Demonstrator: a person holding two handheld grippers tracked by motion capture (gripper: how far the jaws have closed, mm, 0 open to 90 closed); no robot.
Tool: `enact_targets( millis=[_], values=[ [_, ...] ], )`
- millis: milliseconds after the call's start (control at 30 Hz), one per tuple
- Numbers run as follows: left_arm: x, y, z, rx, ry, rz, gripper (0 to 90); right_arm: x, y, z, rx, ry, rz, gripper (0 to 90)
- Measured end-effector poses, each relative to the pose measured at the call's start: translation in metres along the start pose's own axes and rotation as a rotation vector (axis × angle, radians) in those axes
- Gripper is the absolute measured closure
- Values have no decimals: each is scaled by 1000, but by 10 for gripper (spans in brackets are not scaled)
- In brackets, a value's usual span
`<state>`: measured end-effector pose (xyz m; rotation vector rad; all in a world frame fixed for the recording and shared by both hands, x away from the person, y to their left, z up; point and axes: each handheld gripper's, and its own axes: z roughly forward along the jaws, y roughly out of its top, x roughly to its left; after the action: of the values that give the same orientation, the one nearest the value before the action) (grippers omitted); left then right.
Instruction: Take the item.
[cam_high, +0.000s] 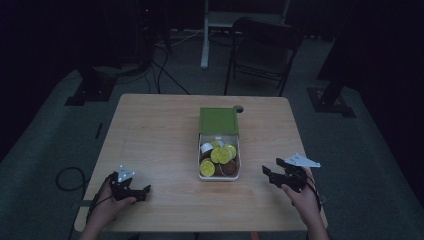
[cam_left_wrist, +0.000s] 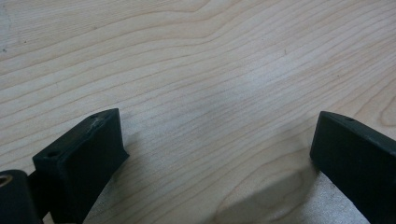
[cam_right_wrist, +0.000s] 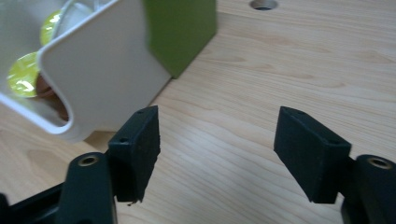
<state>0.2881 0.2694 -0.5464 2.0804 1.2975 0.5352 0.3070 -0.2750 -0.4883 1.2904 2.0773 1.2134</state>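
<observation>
A white box (cam_high: 219, 177) with a green lid (cam_high: 218, 120) swung back sits mid-table, holding several round yellow-foiled and brown capsules (cam_high: 220, 155). My right gripper (cam_high: 270, 173) is held to the right of the box, open, with bare wood between its jaws. In the right gripper view (cam_right_wrist: 217, 140) the box's white wall (cam_right_wrist: 102, 74) and the green lid (cam_right_wrist: 180, 32) lie just beyond the left jaw. My left gripper (cam_high: 145, 192) rests near the table's front left corner, open over bare wood (cam_left_wrist: 217, 140).
The wooden table (cam_high: 150, 135) has a round cable hole (cam_high: 238, 108) behind the box. A dark folding chair (cam_high: 262, 50) and stand bases stand on the floor past the far edge. A cable loops off the table's left side.
</observation>
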Motion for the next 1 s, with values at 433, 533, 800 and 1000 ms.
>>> enact_targets(
  millis=[433,533,800,1000],
  values=[
    [0,0,0,0,0,1,31,20,-5,16,1,172,-55,248],
    [0,0,0,0,0,0,31,24,-9,22,2,194,-65,190],
    [0,0,0,0,0,0,31,30,-18,33,20,242,-87,135],
    [0,0,0,0,0,1,31,33,-26,41,72,231,-133,136]
  ],
)
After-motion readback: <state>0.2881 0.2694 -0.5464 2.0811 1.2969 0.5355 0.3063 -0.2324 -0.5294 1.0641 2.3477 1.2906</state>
